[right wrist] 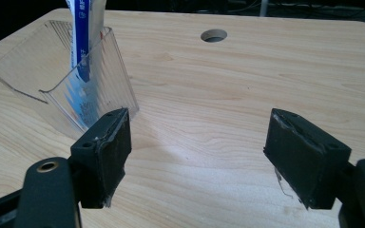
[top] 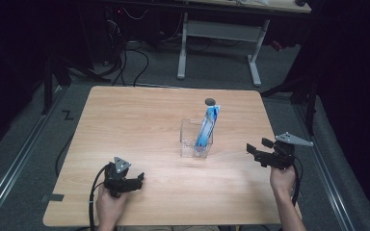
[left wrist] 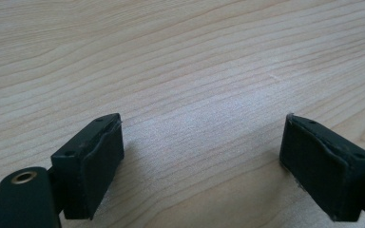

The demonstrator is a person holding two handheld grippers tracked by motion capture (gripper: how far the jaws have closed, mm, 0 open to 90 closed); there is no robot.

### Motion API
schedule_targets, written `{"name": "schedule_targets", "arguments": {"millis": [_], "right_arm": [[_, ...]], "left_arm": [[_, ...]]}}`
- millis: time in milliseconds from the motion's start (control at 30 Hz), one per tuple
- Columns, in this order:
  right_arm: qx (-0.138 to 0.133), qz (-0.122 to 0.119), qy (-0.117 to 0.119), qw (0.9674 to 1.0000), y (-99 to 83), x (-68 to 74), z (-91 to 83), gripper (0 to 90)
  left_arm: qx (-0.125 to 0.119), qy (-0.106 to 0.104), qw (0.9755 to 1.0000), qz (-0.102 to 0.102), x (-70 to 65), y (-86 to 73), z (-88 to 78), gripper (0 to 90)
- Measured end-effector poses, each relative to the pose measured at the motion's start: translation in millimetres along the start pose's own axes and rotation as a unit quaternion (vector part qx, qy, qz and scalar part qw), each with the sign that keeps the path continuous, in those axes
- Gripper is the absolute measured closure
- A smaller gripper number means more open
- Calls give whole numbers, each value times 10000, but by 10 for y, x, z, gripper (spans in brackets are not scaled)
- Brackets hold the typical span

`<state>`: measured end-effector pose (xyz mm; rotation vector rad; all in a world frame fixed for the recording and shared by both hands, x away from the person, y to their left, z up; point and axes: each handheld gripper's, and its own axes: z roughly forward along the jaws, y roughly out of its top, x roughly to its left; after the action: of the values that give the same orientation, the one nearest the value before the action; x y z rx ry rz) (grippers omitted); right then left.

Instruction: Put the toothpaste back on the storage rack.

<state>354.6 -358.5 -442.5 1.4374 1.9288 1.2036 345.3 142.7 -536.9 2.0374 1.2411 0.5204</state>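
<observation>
Tube [top: 206, 129] stands tilted in the clear box [top: 189, 139] mid-table [top: 139, 120], pale wood with a cable hole [top: 210, 101]. Your left gripper [top: 136, 180] and right gripper [top: 253, 152] both gape, empty, amid dark room, grey floor.

I see a light wooden bench [top: 139, 125] on grey carpet floor [top: 29, 144], a white-legged desk [top: 221, 33] behind it, black cables [top: 135, 67] trailing, and dark surroundings.
</observation>
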Motion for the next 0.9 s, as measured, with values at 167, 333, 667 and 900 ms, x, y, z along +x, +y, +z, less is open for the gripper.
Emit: {"name": "schedule_targets", "arguments": {"millis": [167, 333, 667, 900], "right_arm": [[11, 44, 7, 10000, -49, -33, -12, 236], [83, 85, -5, 9999, -120, -43, 20, 236], [241, 179, -30, 9995, -282, -55, 120, 236], [339, 168, -30, 9993, -359, -57, 166, 236]], "left_arm": [[1, 0, 10000, 0, 0, 0, 0, 147], [1, 0, 10000, 0, 0, 0, 0, 147], [2, 1, 10000, -1, 0, 0, 0, 147], [3, 1, 10000, 0, 0, 0, 0, 147]]}}
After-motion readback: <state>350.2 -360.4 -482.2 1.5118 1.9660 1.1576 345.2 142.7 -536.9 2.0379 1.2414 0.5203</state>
